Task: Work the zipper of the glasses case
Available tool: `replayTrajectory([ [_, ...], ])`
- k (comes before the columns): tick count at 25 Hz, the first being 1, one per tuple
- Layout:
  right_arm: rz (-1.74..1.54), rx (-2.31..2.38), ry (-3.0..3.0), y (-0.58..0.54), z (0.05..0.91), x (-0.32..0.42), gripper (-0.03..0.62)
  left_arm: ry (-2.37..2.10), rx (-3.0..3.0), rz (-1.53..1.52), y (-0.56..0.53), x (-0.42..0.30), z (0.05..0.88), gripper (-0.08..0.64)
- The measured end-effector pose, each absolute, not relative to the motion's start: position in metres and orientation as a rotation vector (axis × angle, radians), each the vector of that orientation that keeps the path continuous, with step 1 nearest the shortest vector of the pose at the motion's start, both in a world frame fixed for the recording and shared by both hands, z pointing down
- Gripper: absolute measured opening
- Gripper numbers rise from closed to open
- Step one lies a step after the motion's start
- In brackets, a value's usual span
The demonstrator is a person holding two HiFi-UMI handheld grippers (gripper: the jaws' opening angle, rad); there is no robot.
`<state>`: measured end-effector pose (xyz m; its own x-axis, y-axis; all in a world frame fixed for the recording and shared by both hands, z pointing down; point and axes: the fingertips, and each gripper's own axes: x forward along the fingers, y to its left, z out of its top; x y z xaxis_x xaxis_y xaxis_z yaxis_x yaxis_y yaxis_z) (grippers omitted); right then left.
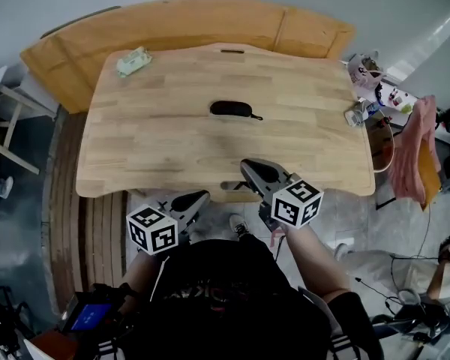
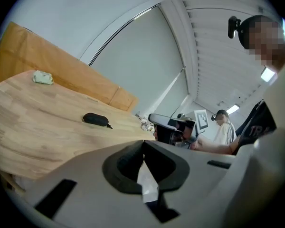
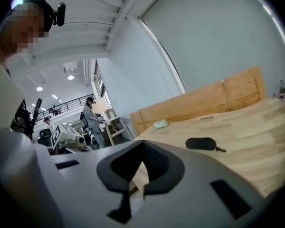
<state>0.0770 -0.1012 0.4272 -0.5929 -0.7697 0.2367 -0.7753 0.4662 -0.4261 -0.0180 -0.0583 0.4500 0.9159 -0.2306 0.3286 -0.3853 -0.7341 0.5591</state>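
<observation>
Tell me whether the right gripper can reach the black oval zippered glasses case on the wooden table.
Probably yes: the right gripper, shut, is at the near edge, and only bare light wooden table separates it from the black oval glasses case ahead.

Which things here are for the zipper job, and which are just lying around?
For the job:
glasses case
left claw, shut, empty
right claw, shut, empty

Just lying about:
green packet
pink cloth
small clutter at far right
</observation>
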Motion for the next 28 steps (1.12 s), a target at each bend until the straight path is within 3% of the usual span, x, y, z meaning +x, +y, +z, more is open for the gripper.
replayTrajectory([
  [11, 0.957, 1.449, -2.712, -0.011, 0.422, 0.008, 0.015, -0.288, 2.472, 0.35, -0.02, -0.028, 0.44, 0.011],
  [28, 1.033, 1.498, -2.702, 0.03, 0.447, -0.026, 0.015, -0.201, 2.465, 0.404, 0.011, -0.046, 0.459, 0.011],
])
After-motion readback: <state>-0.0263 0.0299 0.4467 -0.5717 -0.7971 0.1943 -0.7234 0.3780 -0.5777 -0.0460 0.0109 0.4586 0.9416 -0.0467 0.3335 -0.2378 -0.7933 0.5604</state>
